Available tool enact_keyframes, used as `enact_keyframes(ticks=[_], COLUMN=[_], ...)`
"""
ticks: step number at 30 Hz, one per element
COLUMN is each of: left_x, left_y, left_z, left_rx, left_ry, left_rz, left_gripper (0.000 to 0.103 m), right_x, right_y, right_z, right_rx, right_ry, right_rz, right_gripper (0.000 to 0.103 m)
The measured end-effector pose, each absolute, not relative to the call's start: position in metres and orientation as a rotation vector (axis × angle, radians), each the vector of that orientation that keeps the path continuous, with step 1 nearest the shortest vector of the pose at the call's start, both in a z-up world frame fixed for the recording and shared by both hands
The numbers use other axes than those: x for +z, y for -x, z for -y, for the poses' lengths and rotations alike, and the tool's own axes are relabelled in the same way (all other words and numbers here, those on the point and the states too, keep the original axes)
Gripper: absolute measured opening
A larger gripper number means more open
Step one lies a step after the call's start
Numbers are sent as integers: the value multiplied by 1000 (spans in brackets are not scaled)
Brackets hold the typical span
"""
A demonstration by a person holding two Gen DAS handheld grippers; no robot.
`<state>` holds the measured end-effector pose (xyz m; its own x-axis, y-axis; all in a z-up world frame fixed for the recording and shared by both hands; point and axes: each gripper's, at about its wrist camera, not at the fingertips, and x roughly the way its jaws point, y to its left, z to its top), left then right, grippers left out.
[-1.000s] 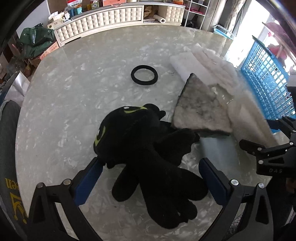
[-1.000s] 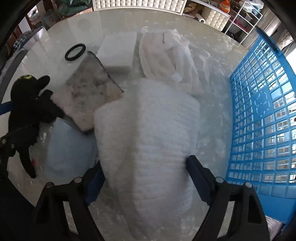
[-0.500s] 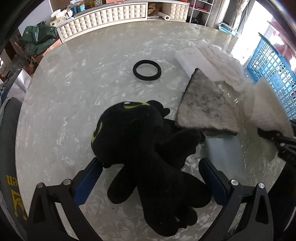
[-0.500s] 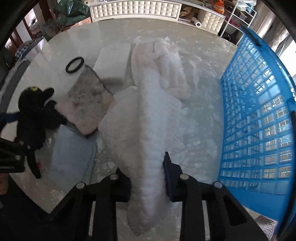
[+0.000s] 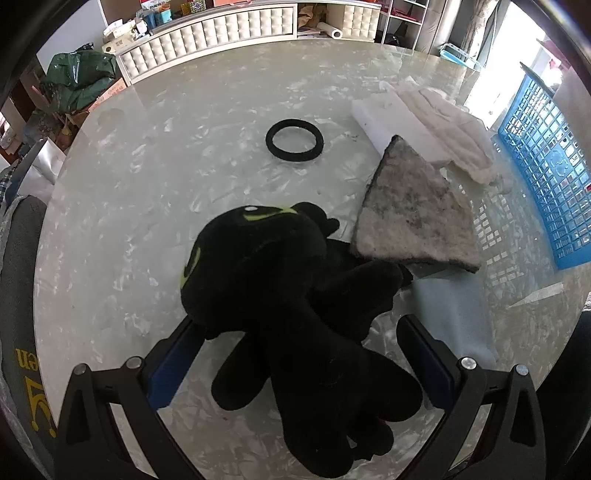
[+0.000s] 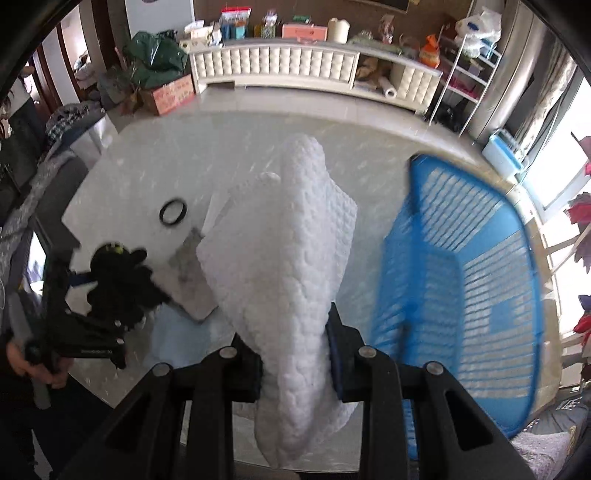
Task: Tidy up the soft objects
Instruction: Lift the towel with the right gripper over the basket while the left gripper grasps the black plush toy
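My right gripper (image 6: 293, 350) is shut on a white quilted towel (image 6: 291, 258) and holds it in the air, left of the blue basket (image 6: 472, 288). My left gripper (image 5: 295, 354) is open around a black plush toy (image 5: 295, 295) that lies on the marble table (image 5: 147, 184); its jaws stand on either side of the toy's body. The toy and the left gripper also show in the right wrist view (image 6: 118, 284). A grey fuzzy cloth (image 5: 410, 206), a light blue cloth (image 5: 450, 314) and more white cloths (image 5: 436, 122) lie right of the toy.
A black ring (image 5: 294, 139) lies on the table beyond the toy. The blue basket also shows in the left wrist view (image 5: 546, 166), at the table's right edge. A white cabinet (image 5: 221, 33) and clutter stand beyond the table.
My right gripper closed on the white towel and lifted it off the table, up and toward the basket. My left gripper stayed open around the plush toy and eased slightly forward.
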<state>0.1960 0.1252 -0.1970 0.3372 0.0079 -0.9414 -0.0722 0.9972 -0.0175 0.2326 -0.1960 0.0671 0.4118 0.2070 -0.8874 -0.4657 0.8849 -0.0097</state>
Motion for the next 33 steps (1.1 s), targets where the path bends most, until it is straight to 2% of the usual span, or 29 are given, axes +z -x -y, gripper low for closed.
enact_keyframes(ticks=[4,9,26,33], left_x=[-200,-205,-224,-217], left_y=[-198,-202,-213,-215], left_z=[-125,-125,-119,-117], left_rx=[52,59,64,58], left_ry=[67,76,54,49], left_rz=[-1236,-1240,-1273,-1273], left_gripper=[103,103,102,89], right_x=[97,107,27,0], right_y=[-233,-250,-271,-270], right_z=[225,271,274,263], right_rx=[370,277,187,237], right_ry=[272,242,252,272], right_rz=[-1025,-1031,-1249,-1311], right_gripper=[26,26,27,27])
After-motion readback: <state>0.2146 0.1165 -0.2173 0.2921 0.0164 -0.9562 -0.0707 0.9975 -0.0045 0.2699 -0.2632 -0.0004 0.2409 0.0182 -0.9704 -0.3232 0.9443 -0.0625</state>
